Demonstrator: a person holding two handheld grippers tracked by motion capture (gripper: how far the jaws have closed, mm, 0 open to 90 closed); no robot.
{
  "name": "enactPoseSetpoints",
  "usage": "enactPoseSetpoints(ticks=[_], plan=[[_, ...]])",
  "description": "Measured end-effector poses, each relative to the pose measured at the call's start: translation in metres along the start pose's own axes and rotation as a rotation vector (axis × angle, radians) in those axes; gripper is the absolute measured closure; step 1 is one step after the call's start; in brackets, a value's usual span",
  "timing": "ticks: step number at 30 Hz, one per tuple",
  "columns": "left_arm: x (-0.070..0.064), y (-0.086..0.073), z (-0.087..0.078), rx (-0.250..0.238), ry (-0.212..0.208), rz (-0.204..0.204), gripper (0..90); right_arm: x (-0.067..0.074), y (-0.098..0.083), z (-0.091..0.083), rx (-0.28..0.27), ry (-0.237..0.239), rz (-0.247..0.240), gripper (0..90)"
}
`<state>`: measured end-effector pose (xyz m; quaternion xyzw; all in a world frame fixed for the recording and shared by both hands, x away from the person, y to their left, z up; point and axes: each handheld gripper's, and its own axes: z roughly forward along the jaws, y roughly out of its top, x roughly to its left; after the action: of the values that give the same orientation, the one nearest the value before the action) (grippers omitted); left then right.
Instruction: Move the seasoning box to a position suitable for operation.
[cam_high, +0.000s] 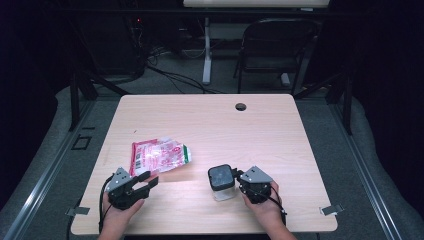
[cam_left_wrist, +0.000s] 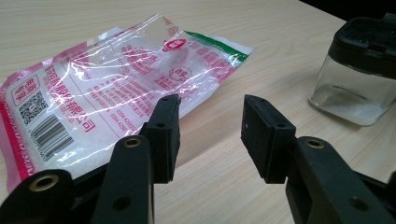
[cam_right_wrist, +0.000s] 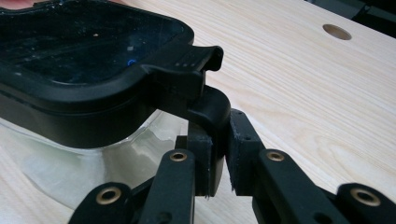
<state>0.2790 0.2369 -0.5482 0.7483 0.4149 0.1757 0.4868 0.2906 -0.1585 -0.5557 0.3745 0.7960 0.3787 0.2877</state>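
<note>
Right gripper (cam_right_wrist: 217, 154): fingers nearly together, pinching the lid's hinge tab of the clear jar (cam_high: 221, 182) just ahead of them. Likely step: steadying or opening the jar; next, lift the lid. Left gripper (cam_left_wrist: 209, 133) half open, empty, plastic packet (cam_left_wrist: 112, 98) beside its left finger. Left gripper view alone shows white powder in the jar.

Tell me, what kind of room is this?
Probably a lab or workshop set up for recording. A bare wooden table with a cable hole stands among dark curtains, cables trail across the floor, and a folding chair waits behind.
</note>
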Motion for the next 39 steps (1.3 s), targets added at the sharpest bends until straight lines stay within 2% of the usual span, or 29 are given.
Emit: enactPoseSetpoints(ticks=[9, 16, 22, 24, 26, 27, 28, 29, 33, 39], plan=[[-0.009, 0.0, 0.005, -0.003, -0.022, 0.017, 56.8, 0.016, 0.003, 0.003, -0.007, 0.029, -0.032, 80.7], [-0.014, 0.002, 0.007, 0.007, -0.036, 0.028, 56.7, 0.021, 0.003, 0.007, 0.007, 0.064, -0.03, 79.9], [-0.017, 0.002, 0.009, 0.014, -0.047, 0.027, 56.8, 0.026, 0.002, 0.008, 0.029, 0.089, -0.047, 78.9], [-0.017, 0.002, 0.009, 0.014, -0.051, 0.024, 56.7, 0.025, 0.002, 0.007, 0.027, 0.099, -0.032, 78.1], [-0.017, 0.003, 0.009, 0.013, -0.053, 0.019, 56.7, 0.022, 0.002, 0.005, 0.026, 0.126, -0.008, 73.0], [-0.017, 0.003, 0.009, 0.008, -0.054, 0.018, 56.7, 0.021, 0.002, 0.004, 0.027, 0.146, 0.022, 69.4], [-0.017, 0.003, 0.009, 0.008, -0.054, 0.018, 56.7, 0.021, 0.002, 0.004, 0.027, 0.146, 0.022, 69.4], [-0.017, 0.005, 0.01, 0.017, -0.064, 0.01, 56.1, 0.018, 0.002, 0.001, 0.034, 0.176, 0.06, 66.9], [-0.018, 0.007, 0.011, 0.04, -0.067, -0.004, 55.7, 0.016, 0.003, -0.007, 0.044, 0.189, 0.058, 64.1], [-0.021, 0.01, 0.011, 0.018, -0.071, 0.003, 54.6, 0.016, 0.004, -0.015, 0.039, 0.197, 0.071, 65.0]])
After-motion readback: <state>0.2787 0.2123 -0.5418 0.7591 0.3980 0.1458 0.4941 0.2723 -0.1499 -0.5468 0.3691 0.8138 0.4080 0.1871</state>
